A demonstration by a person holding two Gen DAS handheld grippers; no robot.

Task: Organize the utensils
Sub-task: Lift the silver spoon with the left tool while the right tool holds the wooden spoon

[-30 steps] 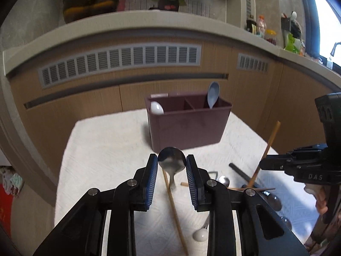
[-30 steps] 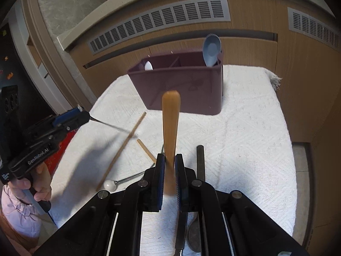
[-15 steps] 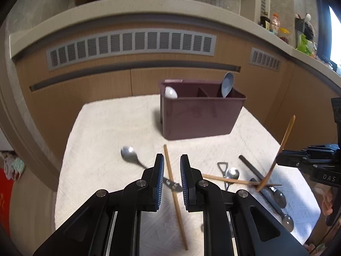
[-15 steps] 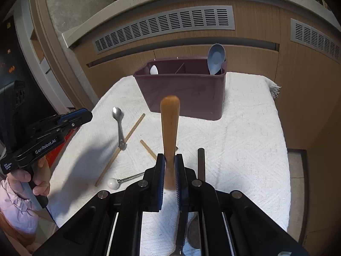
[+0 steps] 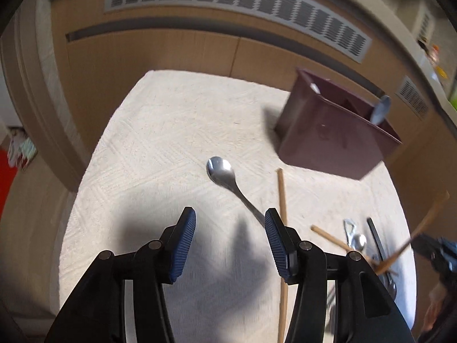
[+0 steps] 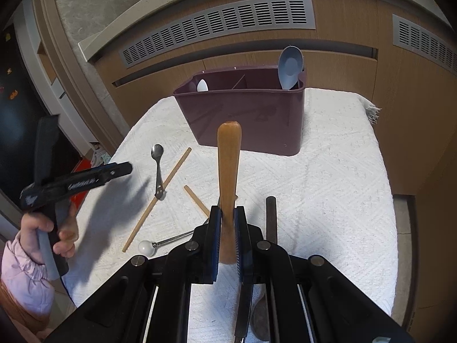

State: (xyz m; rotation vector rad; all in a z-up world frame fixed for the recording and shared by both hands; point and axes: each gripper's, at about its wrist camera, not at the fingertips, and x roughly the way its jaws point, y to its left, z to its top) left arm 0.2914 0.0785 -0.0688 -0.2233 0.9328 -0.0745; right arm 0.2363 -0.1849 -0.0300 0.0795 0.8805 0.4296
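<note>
My left gripper [image 5: 228,214] hangs low over the white cloth, jaws opening, nothing between them. Just ahead lies a steel spoon [image 5: 220,170], its handle running toward the right finger [image 5: 275,237]. My right gripper [image 6: 227,223] is shut on a wooden utensil [image 6: 228,165] that stands upright in front of the maroon caddy [image 6: 242,114]. In the caddy stand a blue-grey spoon [image 6: 290,67] on the right and a white spoon [image 6: 202,85] on the left. In the right wrist view the left gripper [image 6: 85,181] is at the left, held by a hand [image 6: 61,228].
On the cloth lie a long chopstick [image 6: 160,197], a shorter one [image 6: 195,200], a white-knobbed utensil [image 6: 147,247] and a black handle [image 6: 271,217]. Wooden cabinet fronts with vents [image 6: 217,20] rise behind the table. The cloth's right edge [image 6: 371,111] is fringed.
The left gripper let go of the steel spoon, which now lies on the cloth, then swung left and down with its jaws widening. The right gripper kept still with the wooden utensil.
</note>
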